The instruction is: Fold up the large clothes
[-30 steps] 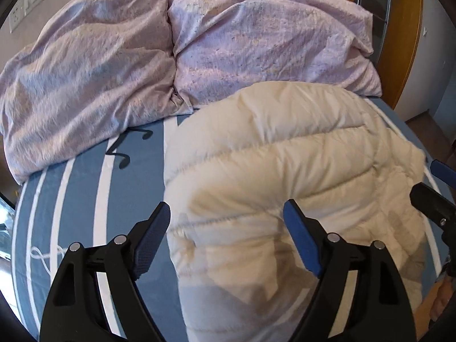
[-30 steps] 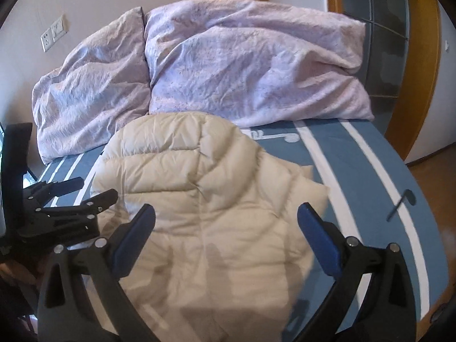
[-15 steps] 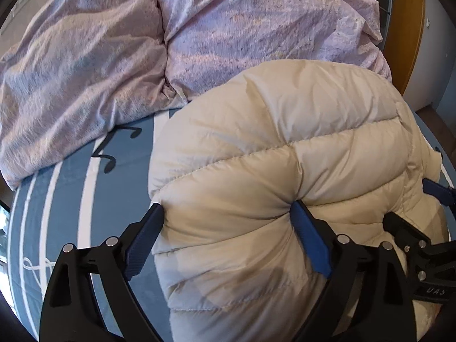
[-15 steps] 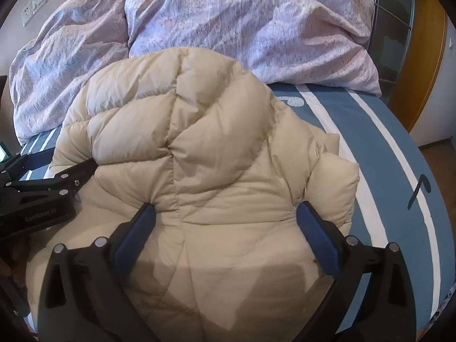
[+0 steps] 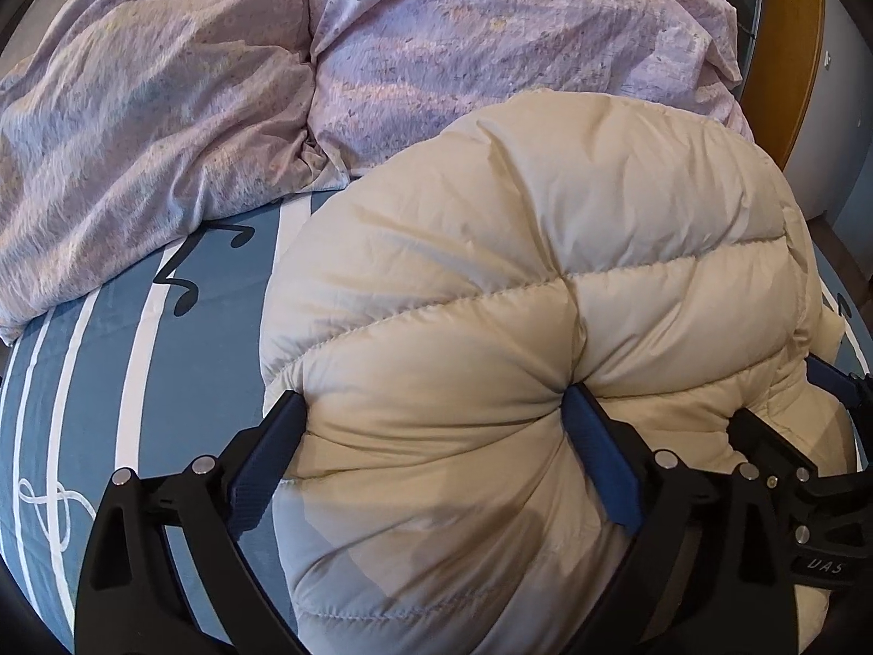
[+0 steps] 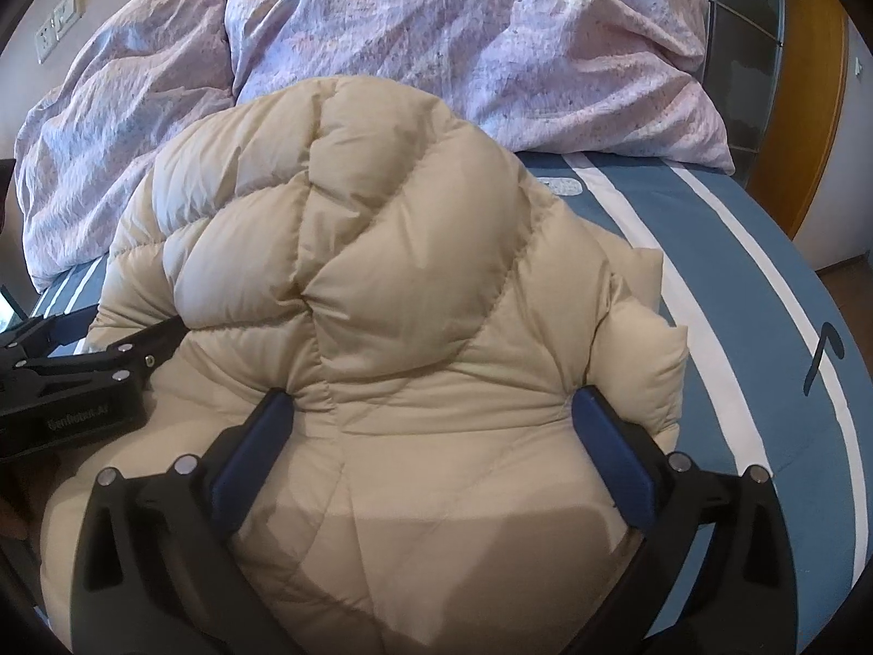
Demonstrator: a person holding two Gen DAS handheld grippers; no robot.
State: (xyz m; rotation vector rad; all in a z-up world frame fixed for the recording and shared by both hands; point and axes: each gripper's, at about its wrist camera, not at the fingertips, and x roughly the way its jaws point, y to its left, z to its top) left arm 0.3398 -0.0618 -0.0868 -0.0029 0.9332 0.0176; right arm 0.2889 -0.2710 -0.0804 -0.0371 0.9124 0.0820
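A cream puffer jacket (image 5: 545,273) lies in a thick mound on the blue striped bed sheet (image 5: 109,382). My left gripper (image 5: 431,398) is pushed down onto its near left part. Its jaws are opening wide, and the padding bulges up between the blue fingers (image 5: 600,464). My right gripper (image 6: 431,398) stands wide open over the jacket (image 6: 382,273) near its right edge, fabric swelling between its fingers too. Each gripper shows in the other's view: the right gripper (image 5: 785,409) at the far right, the left gripper (image 6: 120,327) at the far left.
Two rumpled lilac pillows (image 5: 163,109) lie across the head of the bed, right behind the jacket. A wooden door frame (image 6: 807,109) stands at the right. A wall socket (image 6: 57,27) sits top left. Bare sheet (image 6: 736,300) shows to the jacket's right.
Both grippers have come down from above the jacket onto it, and its padding now bulges between their fingers. The two grippers are closer together.
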